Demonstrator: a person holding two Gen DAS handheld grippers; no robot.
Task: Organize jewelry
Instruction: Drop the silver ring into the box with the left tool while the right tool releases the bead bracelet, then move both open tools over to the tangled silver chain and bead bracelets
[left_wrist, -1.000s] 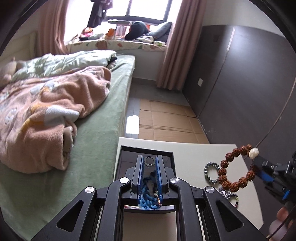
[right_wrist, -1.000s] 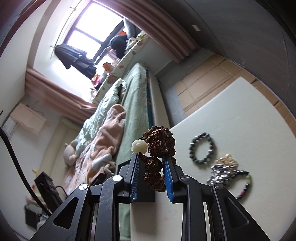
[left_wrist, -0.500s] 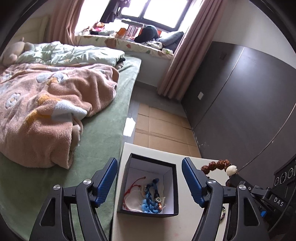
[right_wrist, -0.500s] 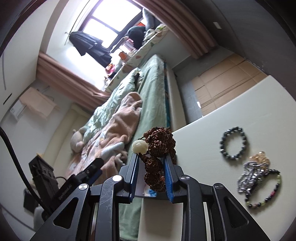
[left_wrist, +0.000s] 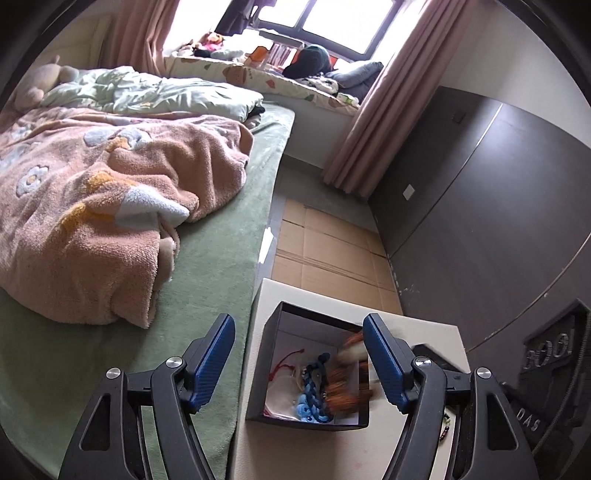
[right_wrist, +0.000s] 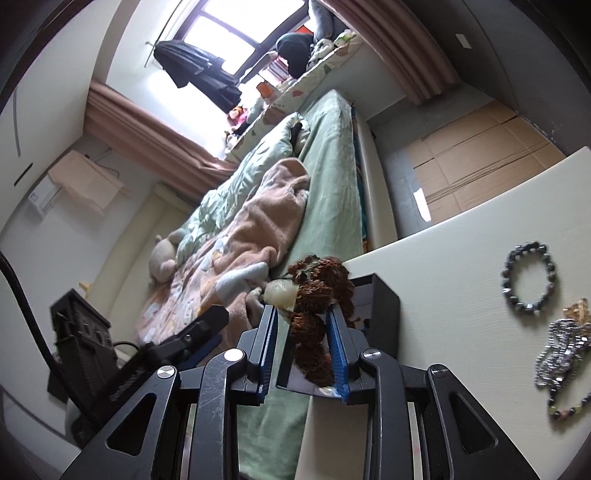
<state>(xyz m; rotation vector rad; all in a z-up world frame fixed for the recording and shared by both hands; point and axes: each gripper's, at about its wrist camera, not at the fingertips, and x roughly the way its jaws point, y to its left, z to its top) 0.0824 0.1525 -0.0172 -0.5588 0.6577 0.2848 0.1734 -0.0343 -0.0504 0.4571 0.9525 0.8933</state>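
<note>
**Near field.** My left tongs (left_wrist: 298, 326) are spread wide, having just opened, with nothing between the blue pads; they straddle a black box (left_wrist: 258, 369) without touching it. My right tongs (right_wrist: 301, 314) have just been opening. The brown rough-seeded bead bracelet (right_wrist: 310, 325) sits between their pads, with a gap showing beside one pad, so it lies loose rather than pinched. Its single white bead (right_wrist: 282, 293) is at the fingertips. In the left wrist view the same bracelet is a brown blur inside the box opening, against the wall nearest the right tongs.

**Box contents.** A blue braided cord (left_wrist: 314, 387) and a red string (left_wrist: 284, 363) lie on the white lining.

**Writing.** The letters "DAS" (left_wrist: 528, 424) are readable on the housing of the right tongs. An embossed marking above them is too skewed to read.

**Middle field.** The box stands at the corner of a cream table (right_wrist: 443, 295), next to the bed. Well apart from the box lie a dark bead bracelet (right_wrist: 529, 275), a silver chain heap (right_wrist: 561, 347) touching a gold-coloured piece (right_wrist: 578, 308), and a multicoloured bead bracelet (right_wrist: 569, 406) under the heap's near end.

**Far field.** A green-sheeted bed (left_wrist: 221, 240) carries a pink blanket (left_wrist: 92, 203) and a plush toy (left_wrist: 33, 88). Flattened cardboard (left_wrist: 325, 251) covers the floor between the bed and a dark wall panel (left_wrist: 480, 203). A pink curtain (left_wrist: 376, 110) frames the window.
</note>
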